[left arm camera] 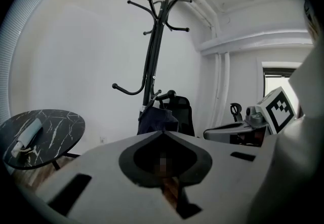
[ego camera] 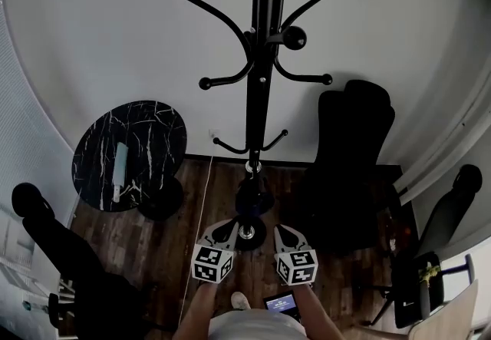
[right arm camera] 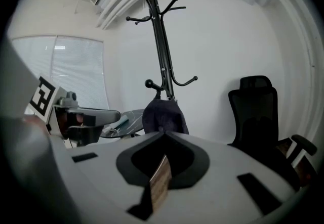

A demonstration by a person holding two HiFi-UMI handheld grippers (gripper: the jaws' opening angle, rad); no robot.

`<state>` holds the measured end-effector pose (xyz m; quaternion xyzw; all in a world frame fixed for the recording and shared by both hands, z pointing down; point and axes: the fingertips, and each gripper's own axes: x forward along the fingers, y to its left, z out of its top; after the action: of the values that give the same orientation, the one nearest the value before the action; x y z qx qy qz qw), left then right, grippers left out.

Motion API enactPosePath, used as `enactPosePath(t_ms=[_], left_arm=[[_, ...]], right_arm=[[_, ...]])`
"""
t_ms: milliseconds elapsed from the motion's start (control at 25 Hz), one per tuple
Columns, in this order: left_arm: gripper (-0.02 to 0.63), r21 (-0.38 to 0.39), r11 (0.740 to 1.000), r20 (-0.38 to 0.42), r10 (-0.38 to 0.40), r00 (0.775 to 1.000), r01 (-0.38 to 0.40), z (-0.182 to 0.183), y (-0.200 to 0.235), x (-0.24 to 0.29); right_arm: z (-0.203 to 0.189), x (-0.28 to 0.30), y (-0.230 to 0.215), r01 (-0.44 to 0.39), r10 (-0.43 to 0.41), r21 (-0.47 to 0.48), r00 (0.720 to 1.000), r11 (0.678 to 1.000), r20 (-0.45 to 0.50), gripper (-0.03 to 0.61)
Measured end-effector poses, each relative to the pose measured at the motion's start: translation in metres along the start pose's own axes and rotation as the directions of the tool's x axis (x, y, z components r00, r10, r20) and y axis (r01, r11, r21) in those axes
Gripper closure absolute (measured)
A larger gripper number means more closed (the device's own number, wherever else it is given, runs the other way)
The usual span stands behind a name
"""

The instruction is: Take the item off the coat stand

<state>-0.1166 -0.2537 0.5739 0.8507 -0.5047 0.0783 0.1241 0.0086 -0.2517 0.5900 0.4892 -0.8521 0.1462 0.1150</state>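
Note:
A tall black coat stand rises against the white wall. From one of its low hooks hangs a dark navy item, like a soft bag or cap; it also shows as the dark item in the left gripper view and as the dark item in the right gripper view. My left gripper and right gripper sit side by side just below and short of the item, without touching it. Each gripper's jaws meet at the tip with nothing between them, the left gripper and the right gripper alike.
A round black marble table with a pale object on it stands left of the stand. A black office chair is to the right, and other chairs are at the far left and far right. A white cable runs across the wood floor.

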Motion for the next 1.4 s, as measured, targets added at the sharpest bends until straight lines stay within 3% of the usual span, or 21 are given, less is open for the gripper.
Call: enactPosePath(t_ms=[160,480,1400], left_arm=[[0.592,0.008,1.000,0.006,-0.024,1.000,0.024,0.003,0.011,0.011],[0.592,0.001,1.000,0.046,0.008,0.999,-0.008,0.007,0.015,0.016],[0.592,-0.049,0.998,-0.009,0.035,0.999,-0.035,-0.013,0.033,0.038]], right_arm=[[0.006,0.009,0.004,0.002,-0.002,-0.004,0.999,1.000,0.036,0.566],[0.009,-0.002,-0.008,0.049,-0.049,-0.004,0.998,0.999,0.040,0.566],[-0.002,0.037,-0.025,0.021,-0.021,0.006,1.000,1.000,0.001,0.560]])
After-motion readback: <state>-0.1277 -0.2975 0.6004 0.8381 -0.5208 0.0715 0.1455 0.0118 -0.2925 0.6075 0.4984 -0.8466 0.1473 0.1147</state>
